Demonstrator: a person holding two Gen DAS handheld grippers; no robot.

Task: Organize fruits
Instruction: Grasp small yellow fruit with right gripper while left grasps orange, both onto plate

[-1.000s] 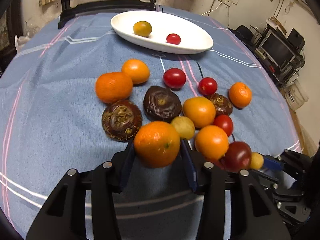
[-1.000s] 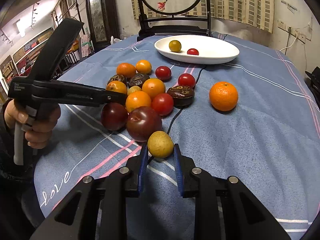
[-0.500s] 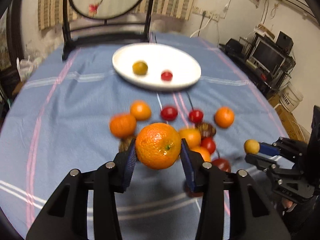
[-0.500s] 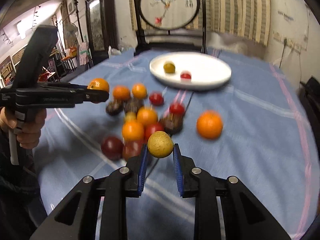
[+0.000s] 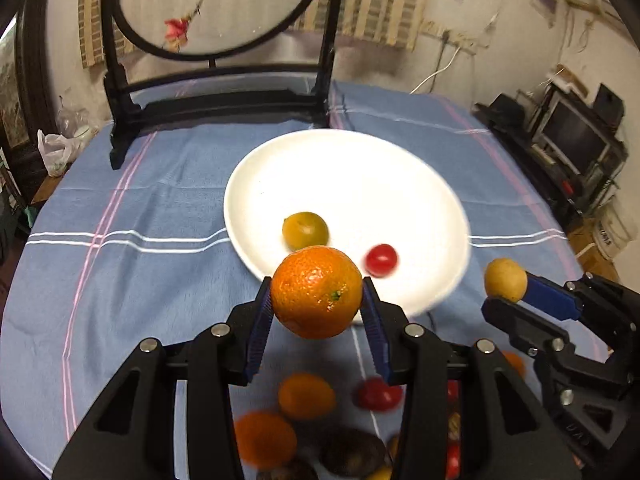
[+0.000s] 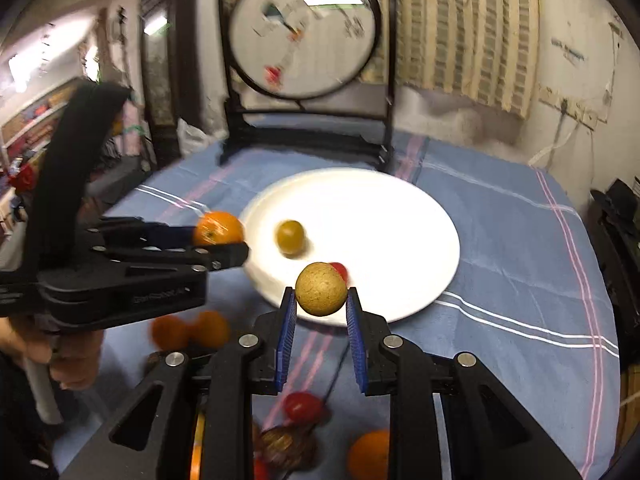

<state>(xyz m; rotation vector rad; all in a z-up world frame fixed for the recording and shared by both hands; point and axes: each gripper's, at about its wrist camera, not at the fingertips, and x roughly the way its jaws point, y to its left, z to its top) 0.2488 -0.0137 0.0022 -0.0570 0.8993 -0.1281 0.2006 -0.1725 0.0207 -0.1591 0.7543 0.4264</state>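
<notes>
Two fruits being carried toward the plate [image 5: 400,168]

Orange [image 5: 316,292], firm-skinned, is being clamped across its middle by left claw [image 5: 316,312]; small yellow fruit [image 6: 321,289], light, is being pinched by right claw [image 6: 321,312].

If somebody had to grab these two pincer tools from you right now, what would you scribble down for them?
Left gripper: shut on a round orange tangerine, held in the air near the white oval plate.
Right gripper: shut on a small yellow-brown round fruit, also by the plate.
Done: a greenish-yellow fruit and a small red tomato lie on the plate.
Left: set down both held fruits, then move the pile on the blue tablecloth.
</notes>
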